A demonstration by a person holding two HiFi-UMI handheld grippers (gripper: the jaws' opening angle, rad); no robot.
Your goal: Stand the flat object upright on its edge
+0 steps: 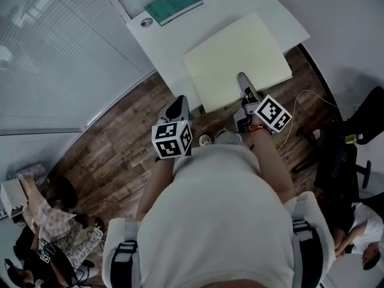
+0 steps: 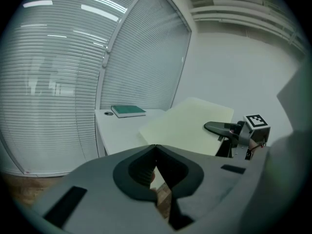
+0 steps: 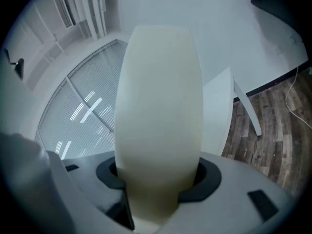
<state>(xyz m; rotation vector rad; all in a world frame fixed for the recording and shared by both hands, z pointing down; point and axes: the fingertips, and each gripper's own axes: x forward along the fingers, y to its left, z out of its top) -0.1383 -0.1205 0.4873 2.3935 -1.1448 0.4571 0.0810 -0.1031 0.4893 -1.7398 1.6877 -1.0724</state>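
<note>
A pale yellow flat board [image 1: 237,59] lies on the white table [image 1: 174,47], its near edge reaching past the table's front. My right gripper [image 1: 246,92] is shut on that near edge. In the right gripper view the board [image 3: 158,106] fills the space between the jaws, edge-on. In the left gripper view the board [image 2: 190,123] looks slanted, with the right gripper [image 2: 224,128] at its near side. My left gripper [image 1: 176,110] hangs over the floor just before the table's front edge. Its jaws [image 2: 156,152] are shut with nothing held.
A green book [image 1: 174,3] and a small round thing [image 1: 147,22] sit at the table's far left corner. A window wall with blinds [image 1: 54,53] runs along the left. A dark office chair [image 1: 354,143] and a cable [image 1: 300,113] are on the wooden floor at right.
</note>
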